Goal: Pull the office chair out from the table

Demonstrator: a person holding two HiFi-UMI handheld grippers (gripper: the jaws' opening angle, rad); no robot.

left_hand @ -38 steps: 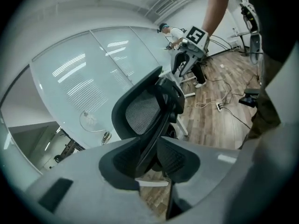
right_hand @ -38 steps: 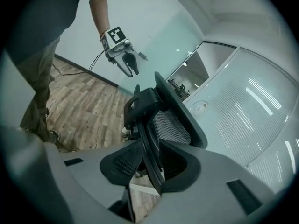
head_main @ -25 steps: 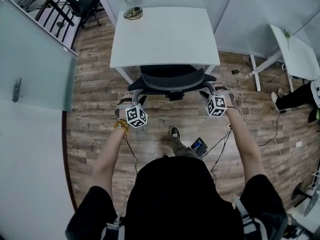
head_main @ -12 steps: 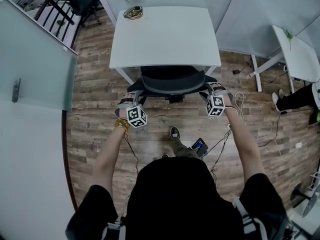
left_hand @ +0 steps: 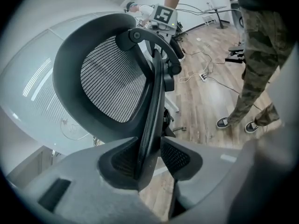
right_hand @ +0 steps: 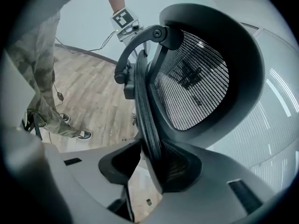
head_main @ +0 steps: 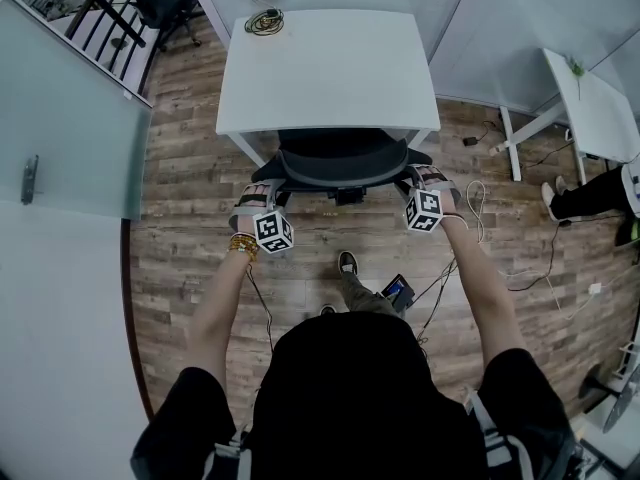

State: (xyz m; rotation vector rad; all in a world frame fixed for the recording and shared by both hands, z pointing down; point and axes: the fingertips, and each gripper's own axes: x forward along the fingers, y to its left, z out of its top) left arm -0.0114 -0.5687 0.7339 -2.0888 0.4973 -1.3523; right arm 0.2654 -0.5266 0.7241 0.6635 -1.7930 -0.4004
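A black office chair [head_main: 345, 163] with a mesh backrest [left_hand: 112, 83] is tucked under the white table [head_main: 330, 68]. My left gripper [head_main: 265, 190] is at the backrest's left edge and my right gripper [head_main: 418, 178] at its right edge. In the left gripper view the backrest's rim runs down between the jaws of the left gripper [left_hand: 148, 160], and both pads bear on it. In the right gripper view the rim of the backrest [right_hand: 196, 87] is likewise caught in the right gripper [right_hand: 147, 164]. Both pairs of jaws have just been closing on that rim.
A coiled cable [head_main: 265, 21] lies at the table's far left corner. On the wooden floor near my feet lie a small device [head_main: 397, 290] and loose cables [head_main: 450, 268]. A glass partition [head_main: 70, 118] stands left, and a second white table [head_main: 590, 108] right.
Both grippers have edged slightly inward onto the backrest's sides. The chair stands where it did under the table.
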